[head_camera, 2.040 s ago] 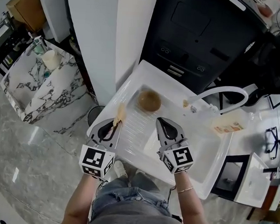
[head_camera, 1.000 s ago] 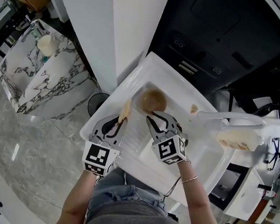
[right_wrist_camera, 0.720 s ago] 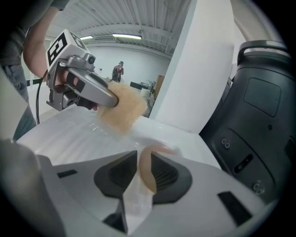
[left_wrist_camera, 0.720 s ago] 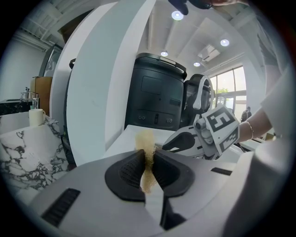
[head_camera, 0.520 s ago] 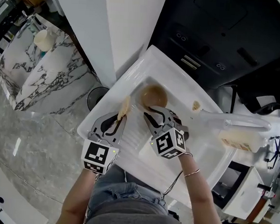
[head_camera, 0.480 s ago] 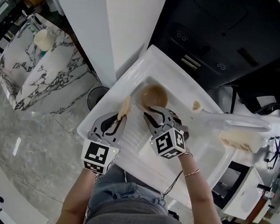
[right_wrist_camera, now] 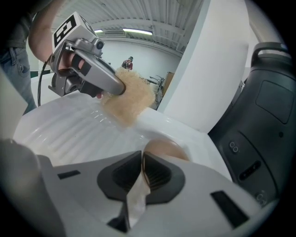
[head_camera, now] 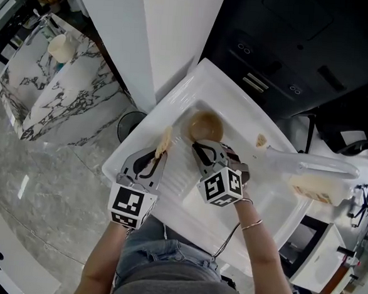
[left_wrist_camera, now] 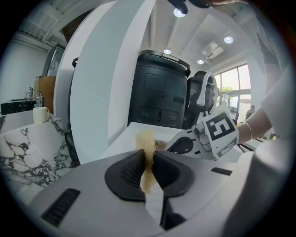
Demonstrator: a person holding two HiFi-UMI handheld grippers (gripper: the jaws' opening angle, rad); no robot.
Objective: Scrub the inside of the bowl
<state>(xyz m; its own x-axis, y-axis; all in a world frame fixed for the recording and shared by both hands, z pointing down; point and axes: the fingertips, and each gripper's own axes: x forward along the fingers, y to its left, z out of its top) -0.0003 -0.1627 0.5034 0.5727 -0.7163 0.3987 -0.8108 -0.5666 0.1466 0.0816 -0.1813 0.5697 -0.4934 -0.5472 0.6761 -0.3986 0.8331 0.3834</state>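
2 grippers clamp: left (head_camera: 159, 156) scrubber (head_camera: 165, 140), right (head_camera: 200, 147) bowl (head_camera: 208, 124).

Both forearms reach forward, side by side. The left gripper (head_camera: 156, 161) points ahead and slightly right, jaws clamped on a tan scrub pad (head_camera: 165, 141). The right gripper (head_camera: 202, 149) angles ahead-left, jaws pinched almost together on the rim of the bowl (head_camera: 206, 124). The right wrist is bent inward.
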